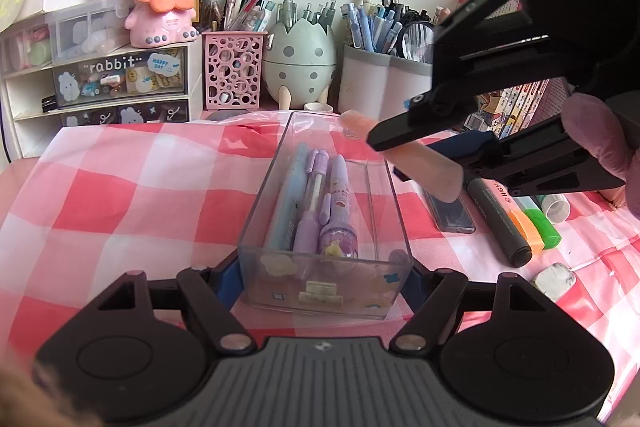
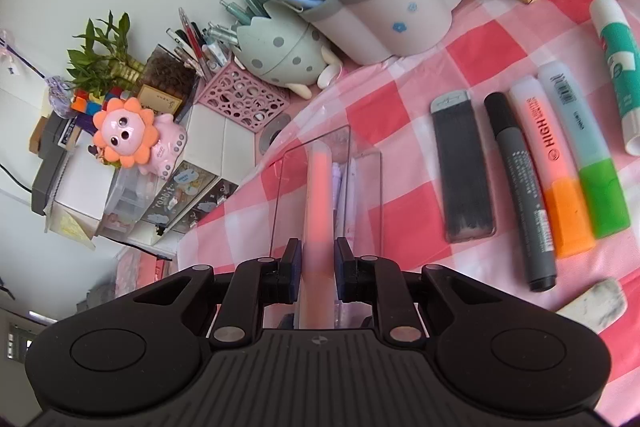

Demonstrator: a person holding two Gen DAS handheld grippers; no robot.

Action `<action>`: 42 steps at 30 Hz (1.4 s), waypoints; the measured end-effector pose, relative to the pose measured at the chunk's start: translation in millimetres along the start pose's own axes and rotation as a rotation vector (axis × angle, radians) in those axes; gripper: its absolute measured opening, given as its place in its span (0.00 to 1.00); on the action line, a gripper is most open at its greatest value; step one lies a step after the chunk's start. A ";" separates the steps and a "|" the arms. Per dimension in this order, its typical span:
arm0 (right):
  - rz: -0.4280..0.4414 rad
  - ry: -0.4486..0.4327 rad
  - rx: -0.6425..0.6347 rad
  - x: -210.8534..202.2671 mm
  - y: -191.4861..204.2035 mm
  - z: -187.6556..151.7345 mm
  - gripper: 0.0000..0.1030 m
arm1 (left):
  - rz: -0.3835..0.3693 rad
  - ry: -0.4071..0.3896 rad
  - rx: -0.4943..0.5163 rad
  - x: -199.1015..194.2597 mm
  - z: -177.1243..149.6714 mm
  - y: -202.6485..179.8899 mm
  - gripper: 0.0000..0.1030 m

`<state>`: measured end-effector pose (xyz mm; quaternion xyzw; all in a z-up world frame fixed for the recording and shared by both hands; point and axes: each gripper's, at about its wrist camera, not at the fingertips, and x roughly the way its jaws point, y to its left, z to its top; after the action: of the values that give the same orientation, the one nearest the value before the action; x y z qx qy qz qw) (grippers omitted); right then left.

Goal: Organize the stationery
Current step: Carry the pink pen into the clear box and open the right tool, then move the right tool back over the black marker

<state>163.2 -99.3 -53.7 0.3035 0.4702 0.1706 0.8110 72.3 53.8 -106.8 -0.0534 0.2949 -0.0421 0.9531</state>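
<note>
Left gripper (image 1: 324, 281): I clamp the clear box (image 1: 280, 187) steady.
Right gripper (image 2: 317, 263): squeezes the pink pen (image 2: 318, 203) above the box; I lower it beside the purple pens (image 1: 324, 203).

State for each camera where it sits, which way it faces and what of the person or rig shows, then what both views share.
Left wrist: on the left hand-held gripper, facing the wall's pen holders; its fingers clamp the clear box; the right hand-held gripper and a gloved hand show.
Right wrist: on the right hand-held gripper, tilted, looking along the pink highlighter it grips.
Shared: box, highlighter, checked cloth.
</note>
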 end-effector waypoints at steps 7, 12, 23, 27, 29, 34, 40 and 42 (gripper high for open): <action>-0.018 0.026 -0.006 13.3 10.5 -4.1 0.15 | 0.000 0.000 0.001 0.0 0.0 0.2 0.48; -0.017 0.053 -0.013 20.9 13.1 -7.8 0.15 | 0.002 0.003 0.004 0.6 -0.1 -0.9 0.48; -0.006 0.020 -0.103 6.2 20.7 -8.3 0.45 | 0.040 0.077 0.082 3.3 6.9 -9.9 0.48; -0.023 -0.035 -0.134 -8.3 14.7 -4.1 0.59 | 0.042 0.126 0.072 5.7 14.5 -9.3 0.47; -0.040 -0.066 -0.155 -15.2 10.9 -3.0 0.61 | 0.048 0.142 0.069 6.0 16.4 -10.5 0.47; -0.093 -0.142 -0.205 -32.8 -5.7 -2.7 0.67 | 0.070 0.172 0.063 6.3 18.5 -14.7 0.47; -0.182 -0.249 -0.281 -56.2 -31.9 -4.7 0.77 | 0.084 0.187 0.051 7.4 20.0 -16.1 0.47; -0.212 -0.275 -0.301 -62.3 -41.1 -4.4 0.77 | 0.089 0.186 0.046 7.2 19.7 -16.7 0.47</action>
<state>127.9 -163.9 -41.1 0.1485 0.3538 0.1097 0.9169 88.5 38.0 -92.5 -0.0144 0.3831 -0.0112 0.9235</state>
